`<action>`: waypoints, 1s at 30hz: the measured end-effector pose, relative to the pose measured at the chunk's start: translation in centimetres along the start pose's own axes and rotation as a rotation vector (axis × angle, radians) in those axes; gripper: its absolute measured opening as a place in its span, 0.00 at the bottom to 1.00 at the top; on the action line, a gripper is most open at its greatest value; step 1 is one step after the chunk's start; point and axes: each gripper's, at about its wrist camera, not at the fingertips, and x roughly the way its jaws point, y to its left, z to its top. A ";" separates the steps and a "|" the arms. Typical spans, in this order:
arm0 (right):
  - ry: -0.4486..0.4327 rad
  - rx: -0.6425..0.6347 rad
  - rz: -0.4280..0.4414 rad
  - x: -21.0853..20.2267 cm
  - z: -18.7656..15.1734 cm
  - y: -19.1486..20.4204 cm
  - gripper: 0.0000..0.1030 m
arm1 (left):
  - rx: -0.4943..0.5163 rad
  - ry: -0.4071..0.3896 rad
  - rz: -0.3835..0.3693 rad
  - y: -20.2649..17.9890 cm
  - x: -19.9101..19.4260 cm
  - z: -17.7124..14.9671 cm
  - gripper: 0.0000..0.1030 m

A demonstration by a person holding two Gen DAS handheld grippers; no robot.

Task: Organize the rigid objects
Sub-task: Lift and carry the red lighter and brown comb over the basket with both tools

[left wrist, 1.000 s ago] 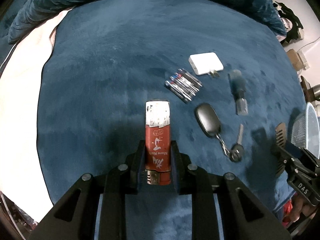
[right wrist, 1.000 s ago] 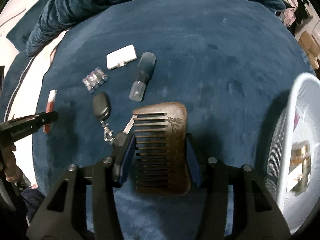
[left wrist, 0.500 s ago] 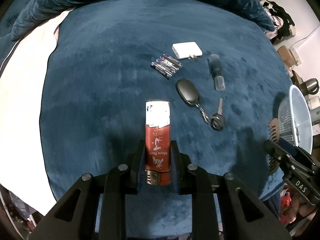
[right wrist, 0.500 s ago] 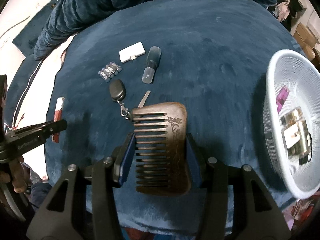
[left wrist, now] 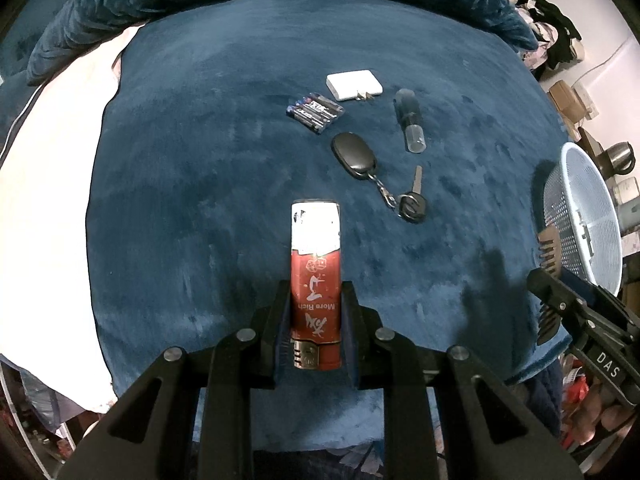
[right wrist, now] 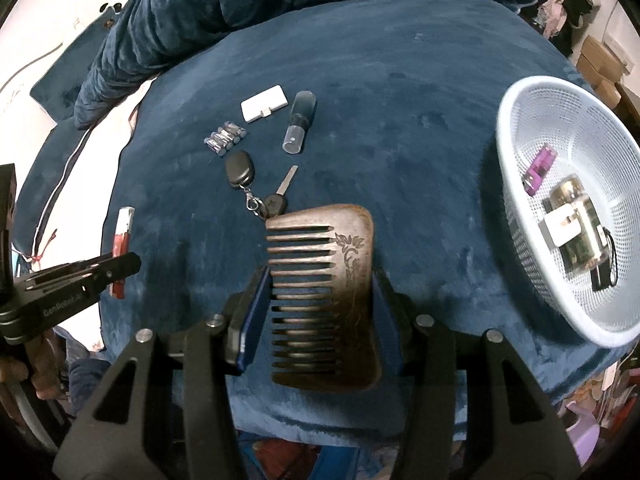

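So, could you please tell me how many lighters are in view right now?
2: a red lighter gripped in the left gripper, and a purple lighter lying in the white basket. Others may be hidden beneath the basket's contents.

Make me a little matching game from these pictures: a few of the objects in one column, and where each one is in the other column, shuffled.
Things:
1. red lighter
2. wooden comb
3. purple lighter
4. car key

Places:
A. inside the white basket
B. gripped in the left gripper
C. lying loose on the blue blanket
D. gripped in the right gripper

Pairs: 1-B, 2-D, 3-A, 4-C
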 end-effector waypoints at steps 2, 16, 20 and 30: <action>-0.003 0.003 0.002 -0.2 -0.2 -0.1 0.49 | 0.003 -0.002 0.003 -0.3 -0.2 -0.2 0.22; -0.034 0.043 0.014 -1.7 -1.0 -2.1 0.49 | 0.046 -0.006 0.016 -2.8 -0.8 -0.7 0.22; -0.036 0.056 0.009 -2.1 -1.1 -2.9 0.49 | 0.061 -0.004 0.012 -3.7 -0.7 -0.6 0.22; -0.055 0.083 -0.005 -3.2 -1.1 -4.6 0.49 | 0.098 -0.008 0.005 -5.7 -0.8 -0.3 0.22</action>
